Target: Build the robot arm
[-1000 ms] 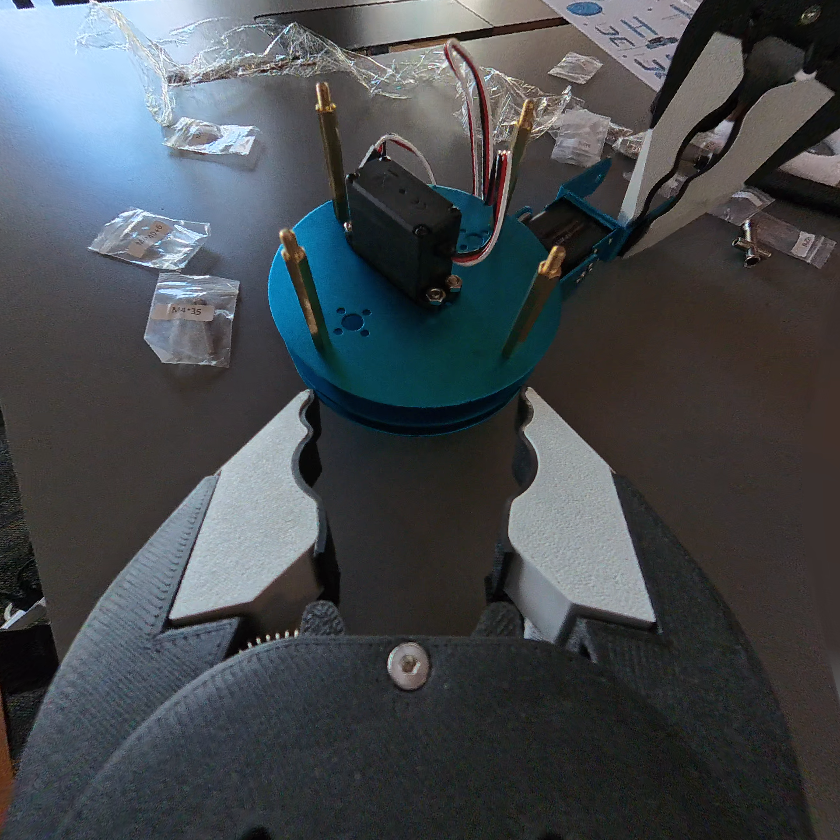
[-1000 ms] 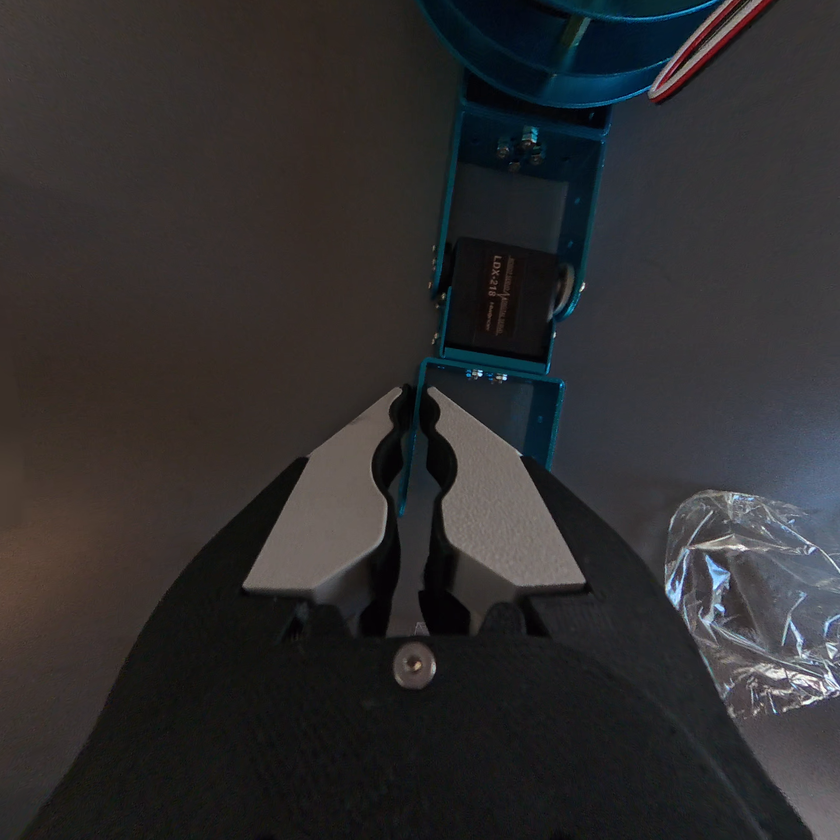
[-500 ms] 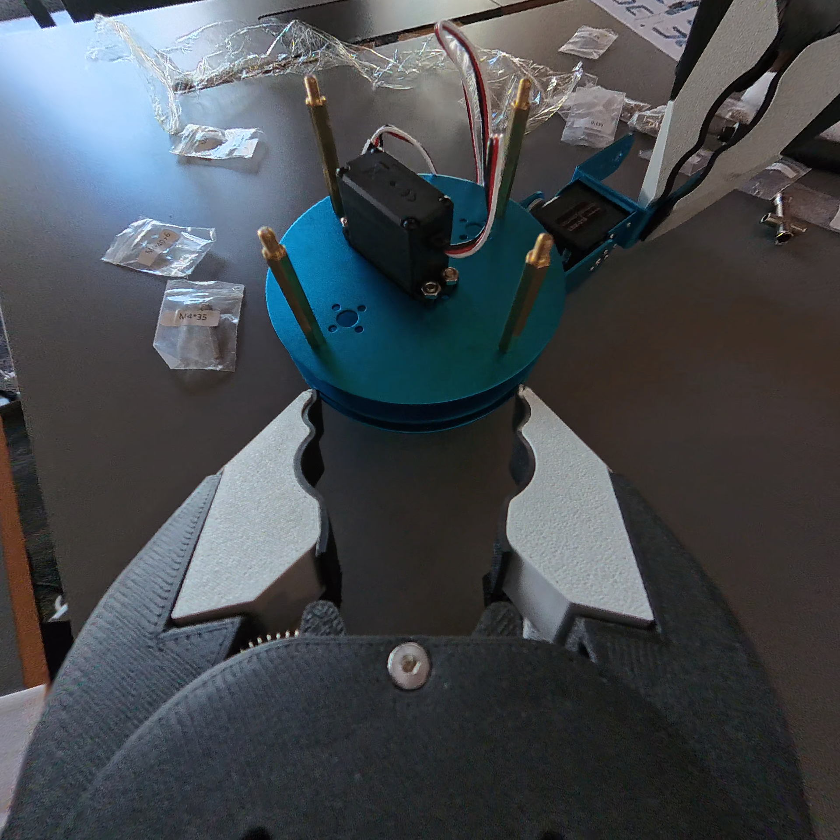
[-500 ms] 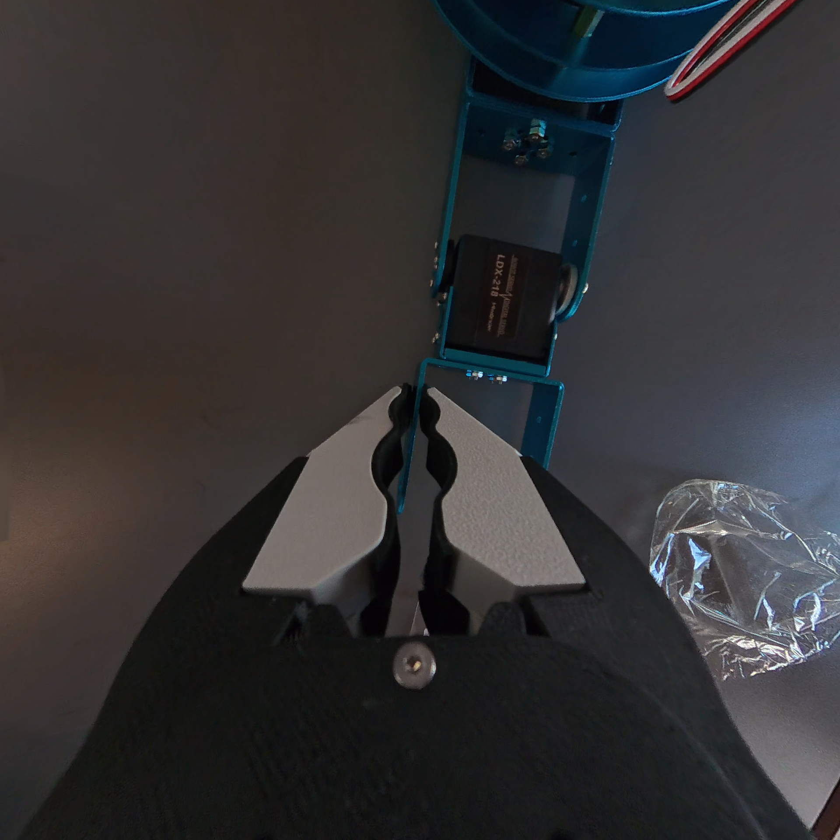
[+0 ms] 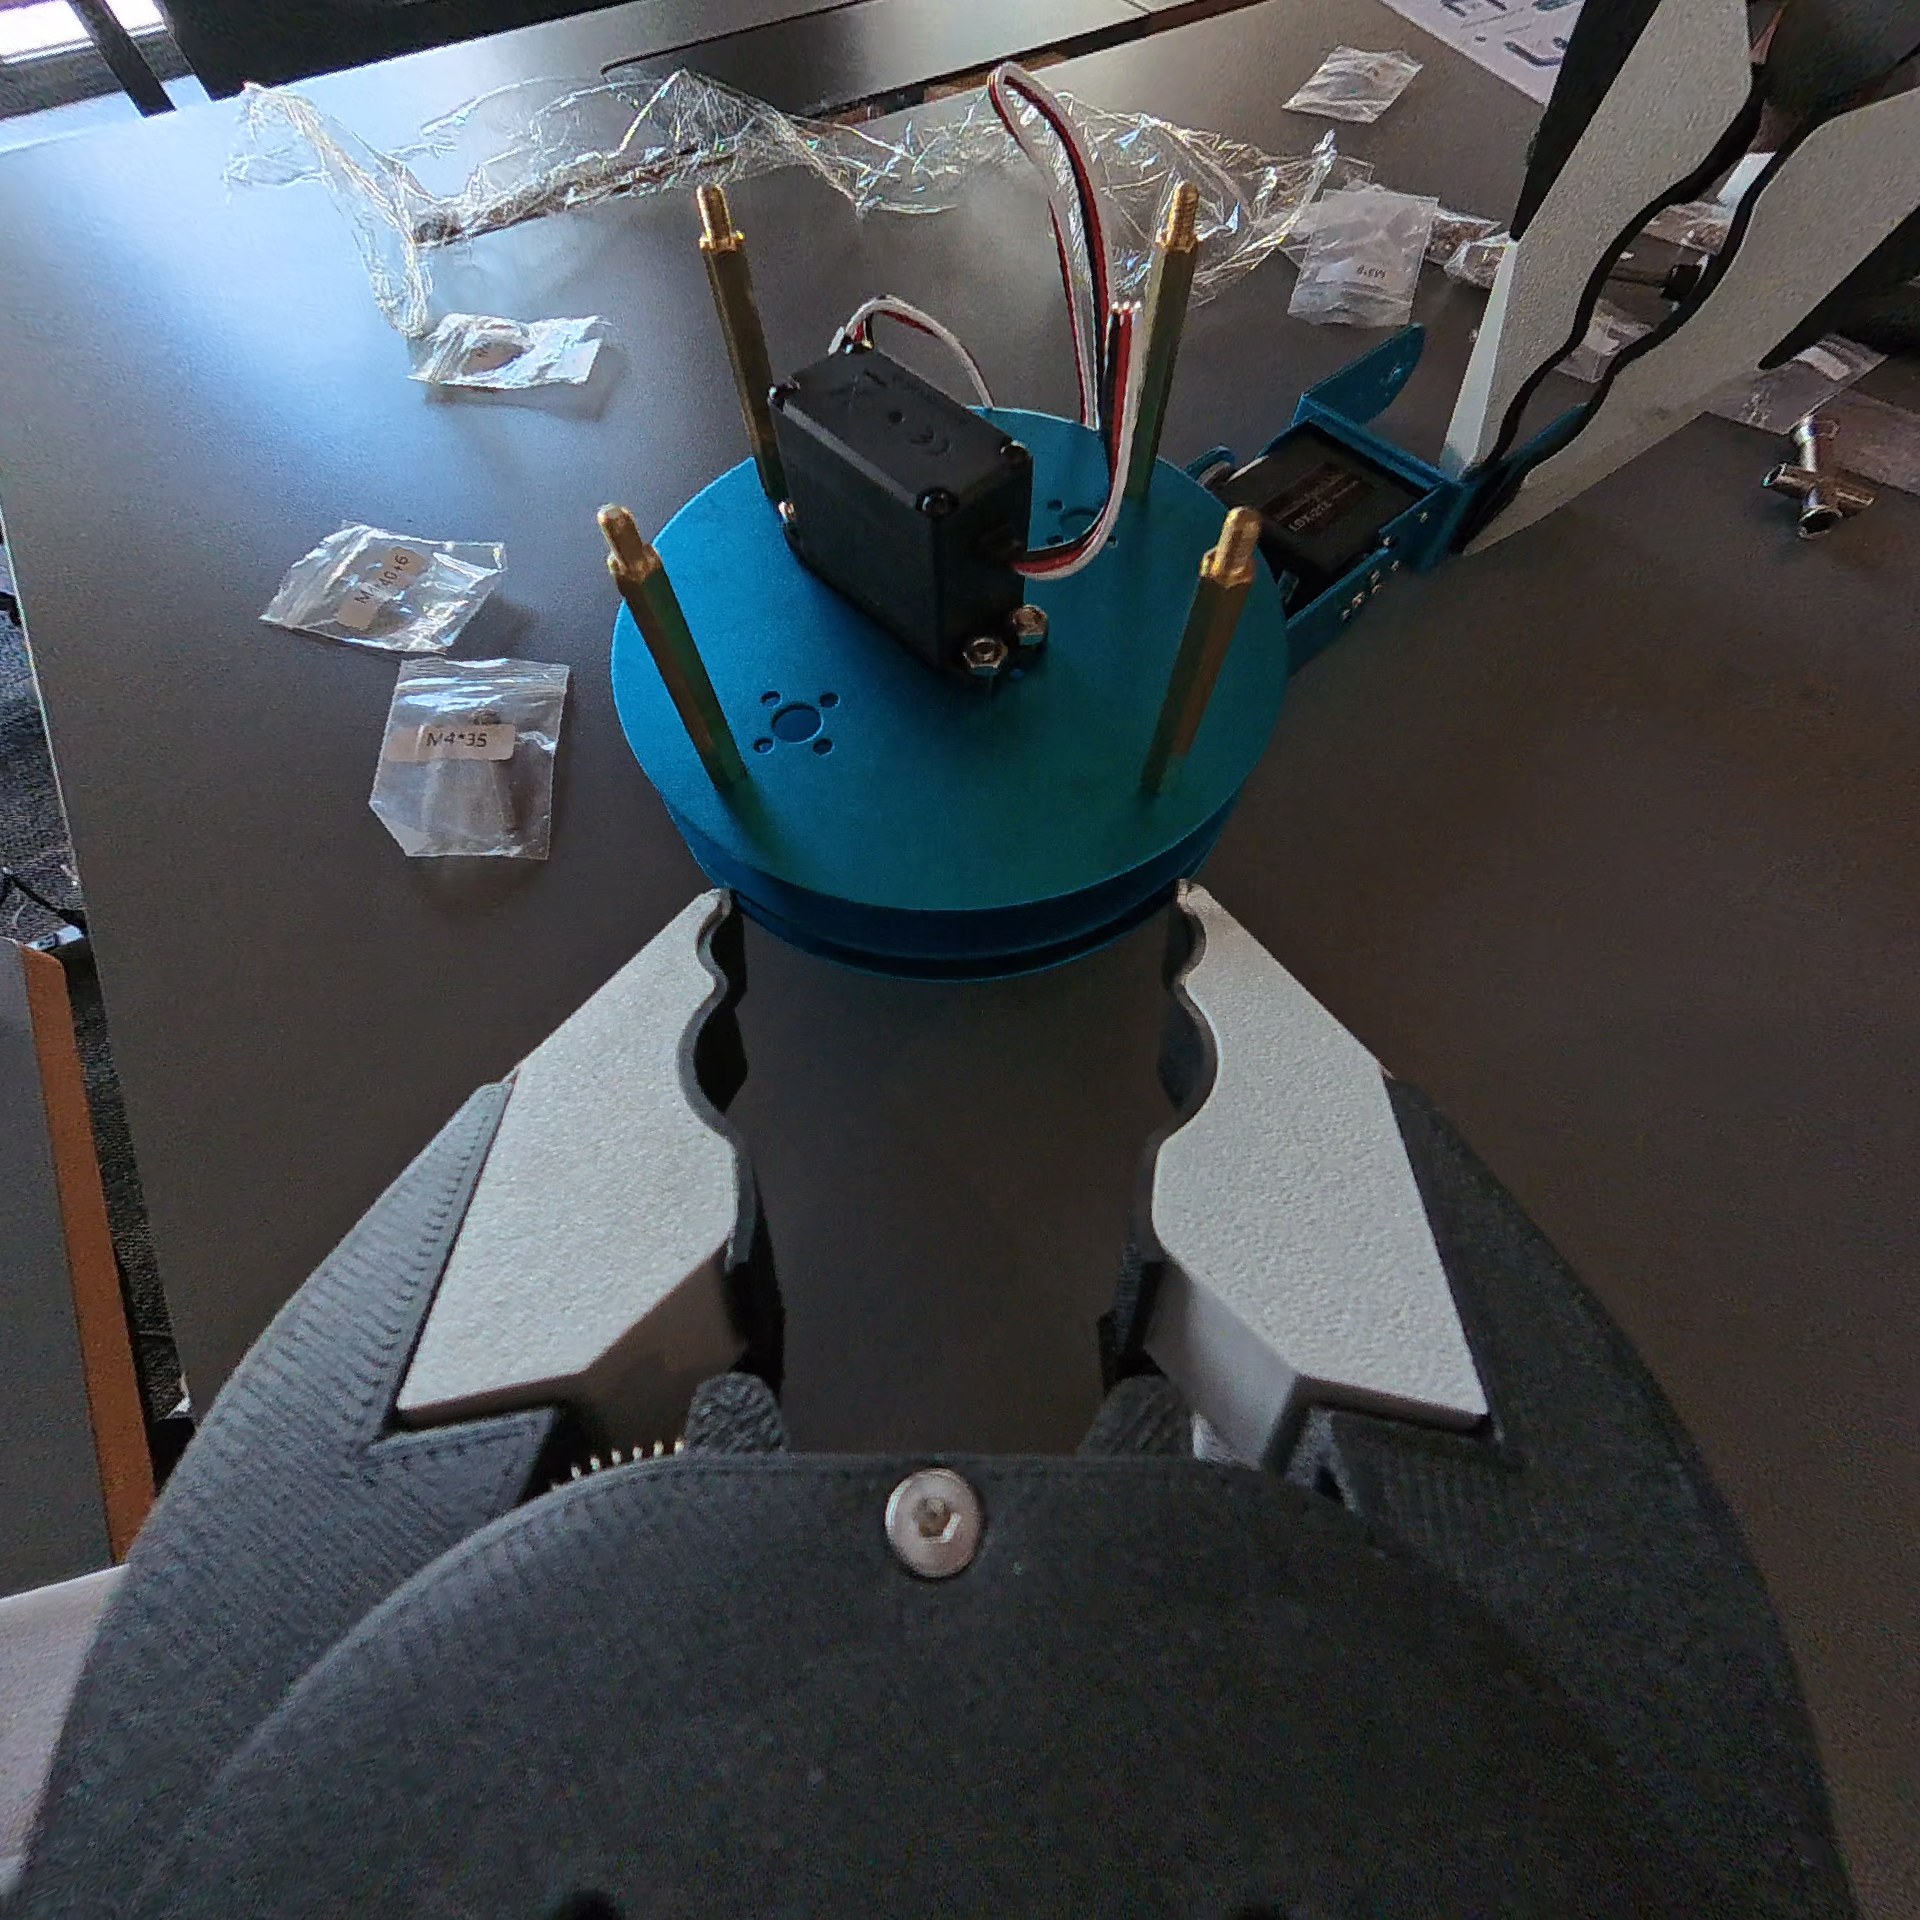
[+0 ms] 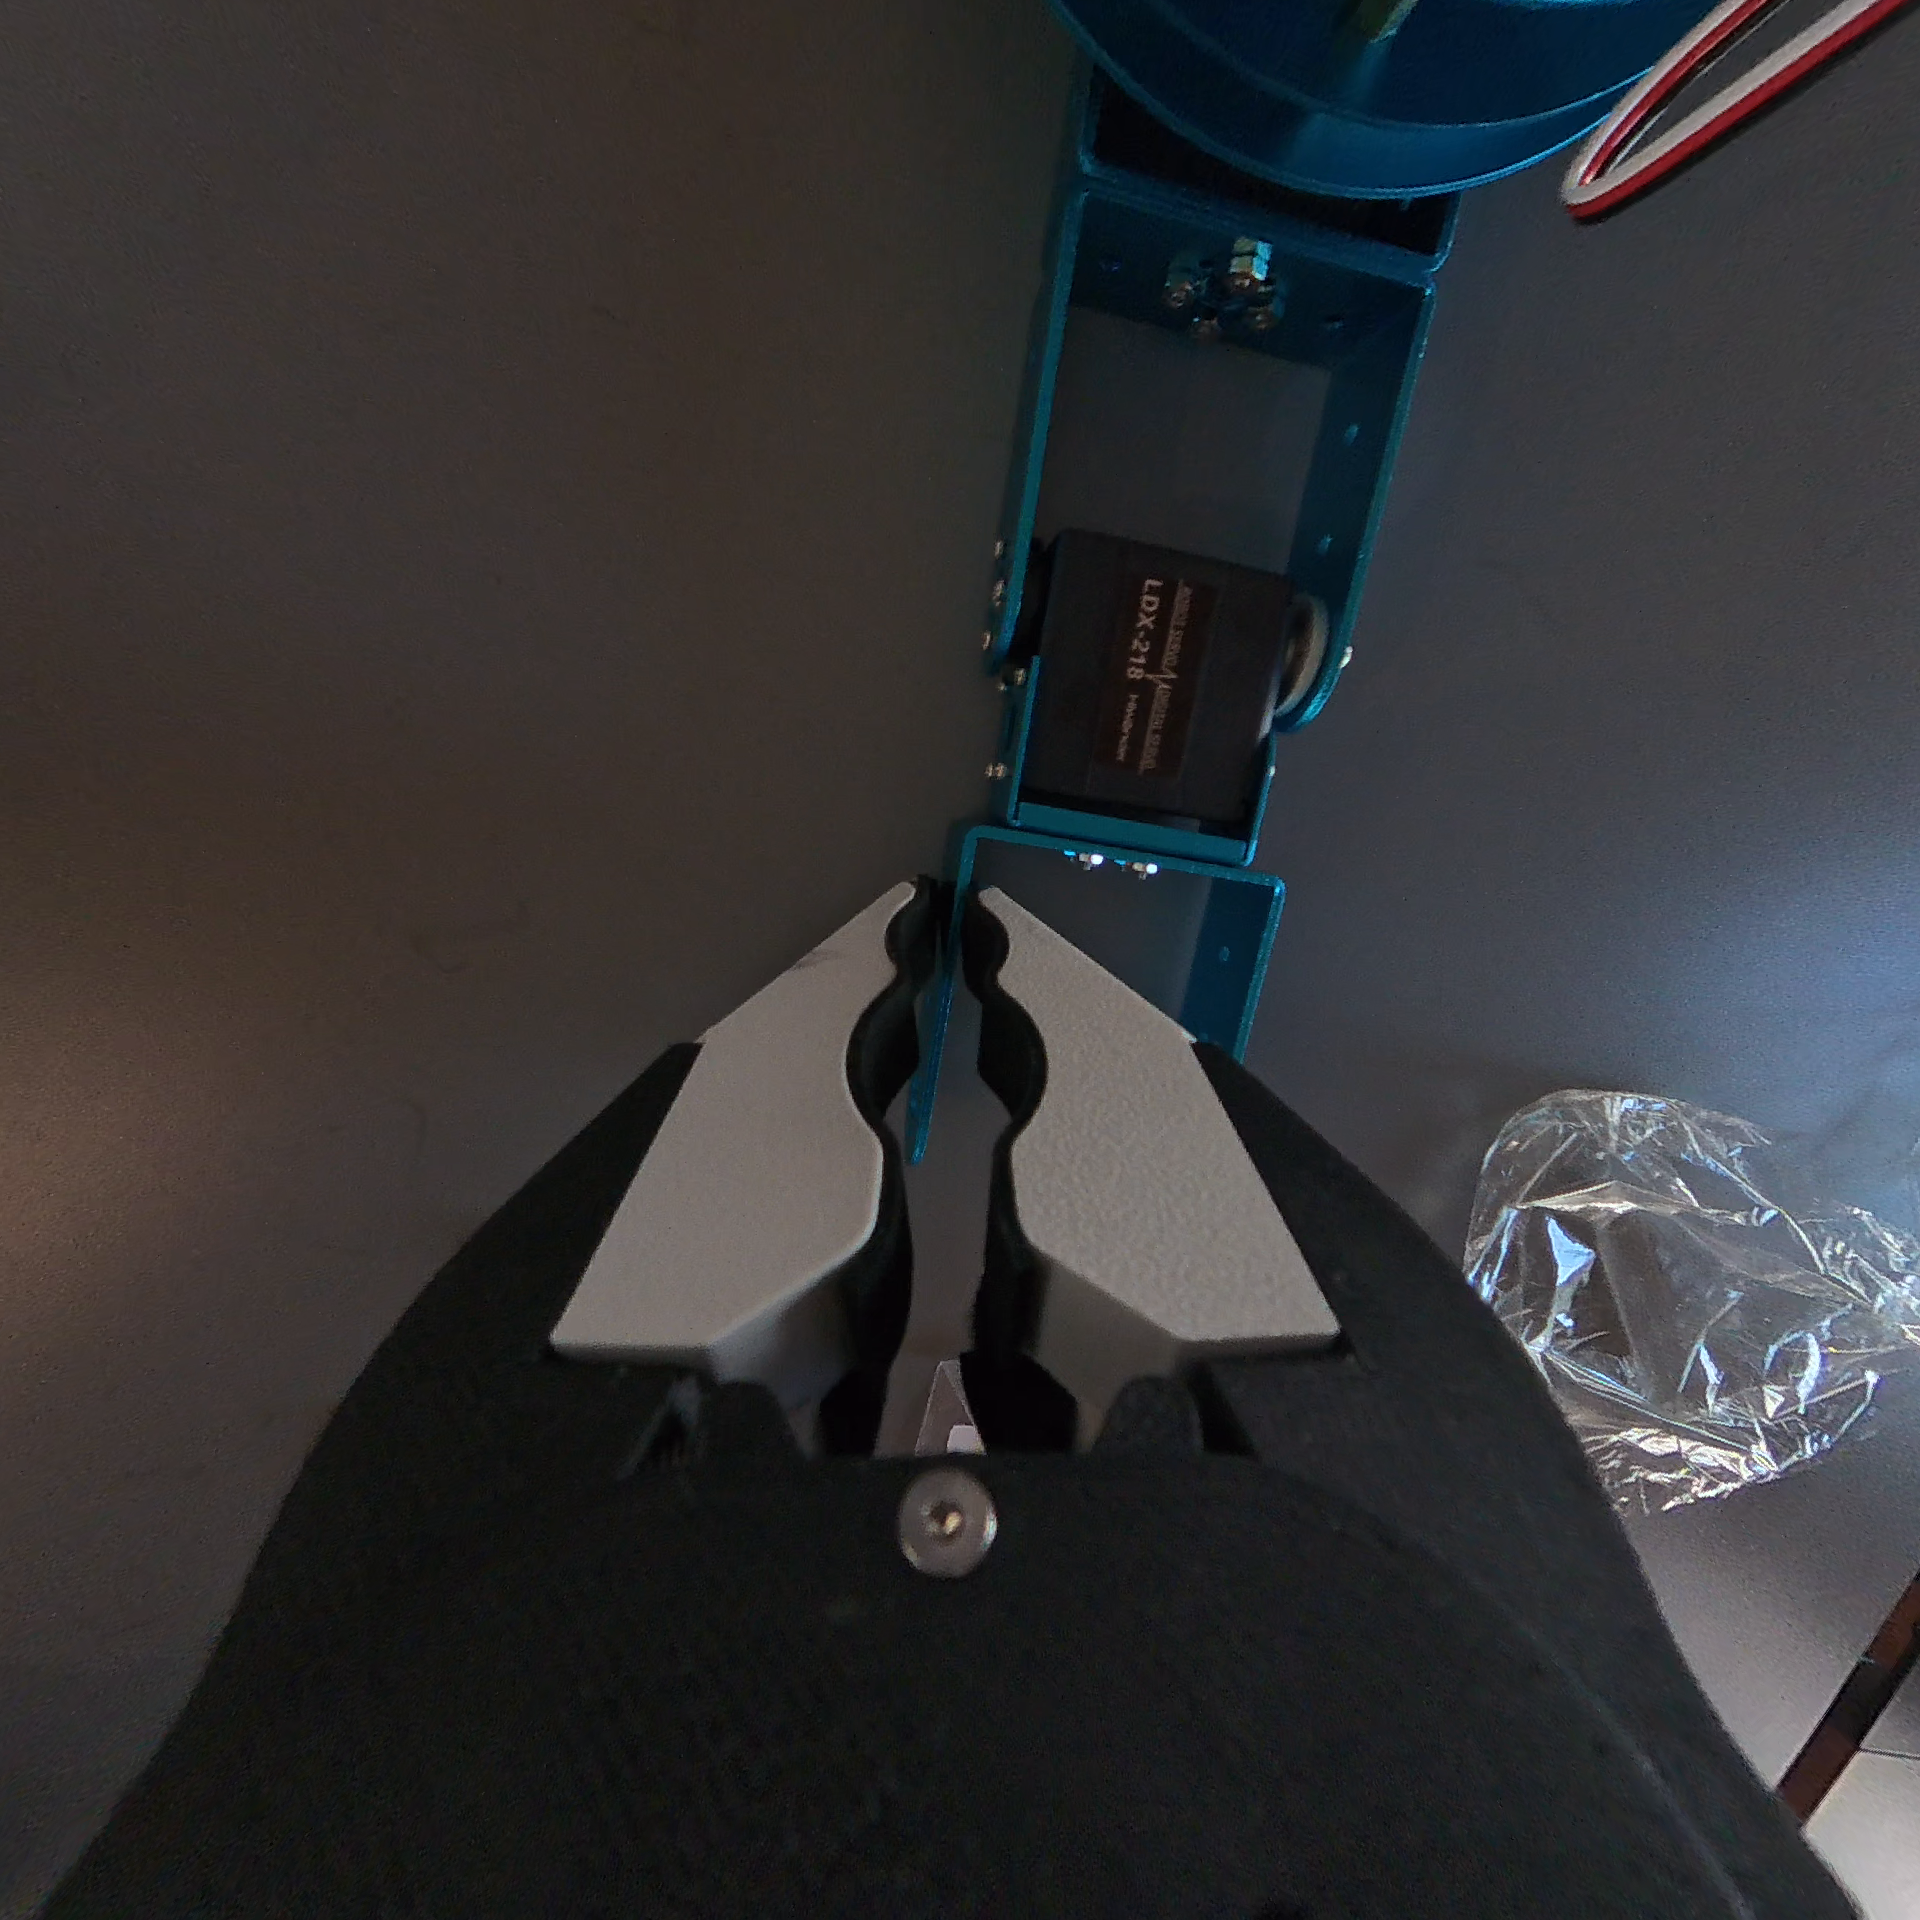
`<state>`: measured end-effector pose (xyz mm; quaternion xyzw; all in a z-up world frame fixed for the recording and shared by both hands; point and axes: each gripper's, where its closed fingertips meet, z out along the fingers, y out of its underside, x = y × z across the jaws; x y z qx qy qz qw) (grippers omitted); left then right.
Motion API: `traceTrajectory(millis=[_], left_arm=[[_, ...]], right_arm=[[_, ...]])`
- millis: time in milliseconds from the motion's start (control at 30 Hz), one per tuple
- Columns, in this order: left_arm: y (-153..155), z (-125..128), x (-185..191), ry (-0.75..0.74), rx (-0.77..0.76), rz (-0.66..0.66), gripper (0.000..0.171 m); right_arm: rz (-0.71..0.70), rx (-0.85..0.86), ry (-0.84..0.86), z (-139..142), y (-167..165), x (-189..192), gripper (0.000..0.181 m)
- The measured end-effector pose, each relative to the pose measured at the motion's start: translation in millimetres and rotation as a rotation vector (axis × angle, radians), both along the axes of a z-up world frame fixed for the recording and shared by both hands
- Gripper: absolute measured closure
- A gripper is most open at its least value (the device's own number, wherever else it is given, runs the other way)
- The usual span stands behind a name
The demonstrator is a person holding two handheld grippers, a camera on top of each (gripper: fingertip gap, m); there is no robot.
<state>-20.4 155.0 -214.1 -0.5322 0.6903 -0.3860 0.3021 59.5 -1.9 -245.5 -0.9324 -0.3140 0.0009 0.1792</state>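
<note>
At the far left of the left wrist view, small clear bags [image 5: 473, 753] of hardware lie flat on the dark table [image 5: 1558, 935], with a long strip of crumpled clear wrap [image 5: 623, 156] behind them. In the middle stands the round blue base [image 5: 935, 810], two discs stacked, with four brass posts [image 5: 670, 644] standing upright from its top, a black motor block [image 5: 894, 520] bolted on and red, black and white wires [image 5: 1070, 260] looping up from it. The left gripper [image 5: 951, 914] is low in front of this base with its jaws spread wide; the tips sit at either side of the near rim, holding nothing, and whether they touch the rim cannot be told. To the right, a blue bracket [image 5: 1351, 582] runs out from the base along the table and carries a second black motor [image 6: 1148, 675]. The right gripper [image 6: 948, 894] comes down on the far end of that bracket, its jaws pressed nearly together and pinching the thin upright side wall of the end piece. Further right lie more bags, a small metal cross-shaped tool [image 5: 1818, 499] and, in the right wrist view, a crumpled clear wrapper [image 6: 1683, 1288] just beside the gripper, apart from the bracket.
</note>
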Motion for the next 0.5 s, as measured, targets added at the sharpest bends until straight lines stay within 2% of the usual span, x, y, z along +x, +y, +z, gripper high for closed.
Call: traceTrajectory(millis=[167,233,400,500], left_arm=[[-0.5,2.9,-0.9,-0.011,-0.035,-0.007,0.091],[-2.1,8.8,-2.2,-0.035,-0.056,-0.017,0.085],[1.5,45.6,-7.6,-0.224,-0.087,-0.016,0.086],[7.8,66.3,-13.1,-0.352,-0.095,0.004,0.088]], right_arm=[[0.034,0.041,-0.036,-0.7,0.5,0.8,0.174],[0.039,0.058,-0.039,-0.2,-0.1,1.7,0.172],[0.006,0.117,-0.046,7.8,-4.7,9.4,0.151],[-0.022,0.212,-0.007,27.2,-5.0,6.7,0.143]])
